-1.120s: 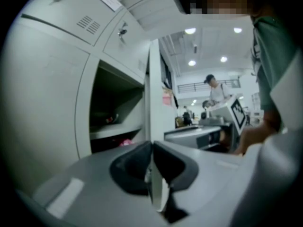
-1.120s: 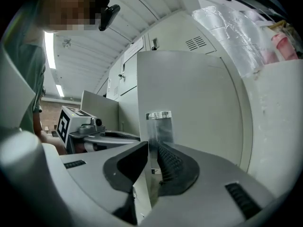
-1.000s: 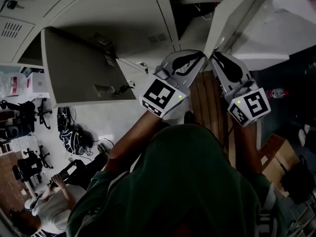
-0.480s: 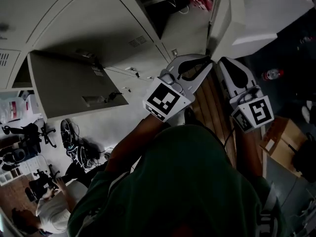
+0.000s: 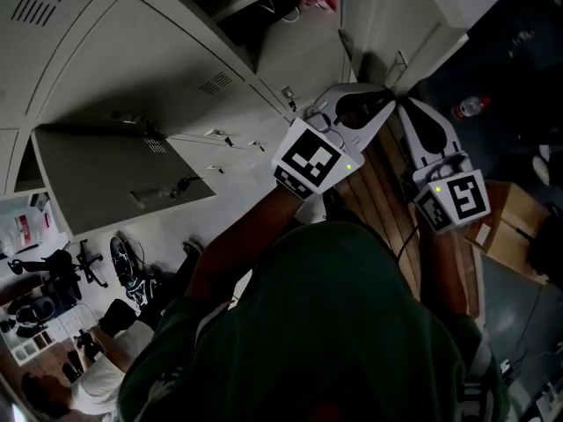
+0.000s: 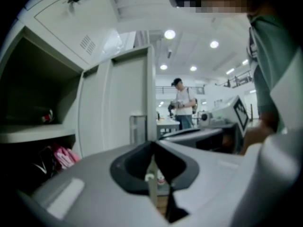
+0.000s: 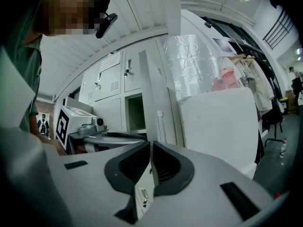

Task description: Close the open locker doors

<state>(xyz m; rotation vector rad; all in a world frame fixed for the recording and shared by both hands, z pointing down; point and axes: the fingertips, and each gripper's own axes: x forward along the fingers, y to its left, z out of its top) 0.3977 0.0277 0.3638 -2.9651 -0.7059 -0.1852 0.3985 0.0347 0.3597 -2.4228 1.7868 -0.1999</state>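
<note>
Pale grey locker doors [image 5: 114,170]. Light grey left claw [image 6: 152,144] and right claw [image 7: 149,145], black inside. Black-and-white chequered marker cubes [image 5: 312,158]. Pink item [image 6: 64,156] left of the left claw.

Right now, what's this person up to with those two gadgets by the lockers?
A person in a dark green top stands at a bank of pale grey metal lockers, holding a claw in each hand. The left claw and the right claw are both shut with nothing in them, raised side by side close to a tall open locker door. A second grey door hangs open further left. Neither door is closed yet.
</note>
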